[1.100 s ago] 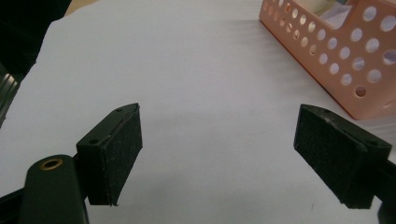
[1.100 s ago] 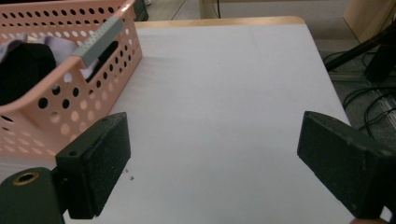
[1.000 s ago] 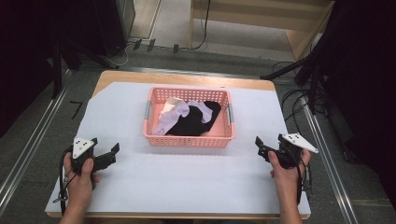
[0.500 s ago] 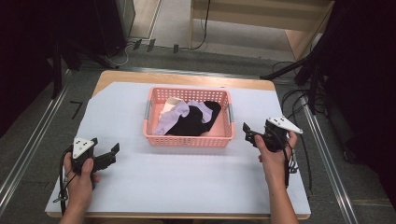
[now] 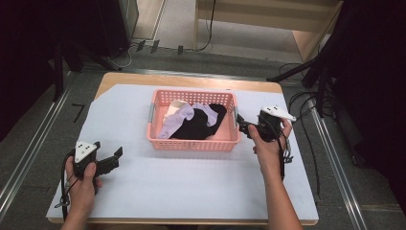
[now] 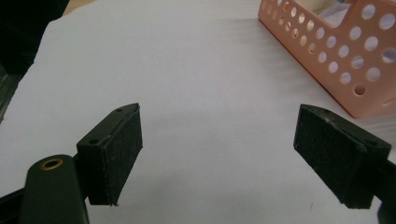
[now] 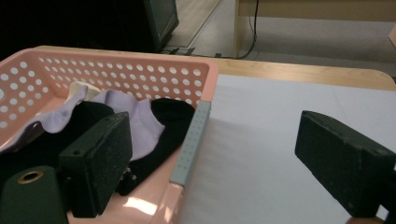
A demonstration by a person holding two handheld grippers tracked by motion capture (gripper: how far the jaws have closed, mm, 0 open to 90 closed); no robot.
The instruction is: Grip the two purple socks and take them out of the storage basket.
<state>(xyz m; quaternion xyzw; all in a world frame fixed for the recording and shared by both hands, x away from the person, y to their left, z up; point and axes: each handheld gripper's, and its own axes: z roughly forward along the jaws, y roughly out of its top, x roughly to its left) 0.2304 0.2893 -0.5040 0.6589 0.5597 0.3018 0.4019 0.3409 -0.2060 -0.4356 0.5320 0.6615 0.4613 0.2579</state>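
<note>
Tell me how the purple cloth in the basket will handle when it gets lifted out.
The purple cloth lies draped and folded, so it is probably floppy and light. It overlaps the black cloth, which may drag along.

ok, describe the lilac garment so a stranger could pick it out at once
Find the pink perforated basket mid-table on the white sheet. Inside, the lilac cloth drapes across the black cloth, beside a cream piece. It is the sole pale purple item.

High view looks down; both gripper views, low, share the basket (image 5: 193,139)
</note>
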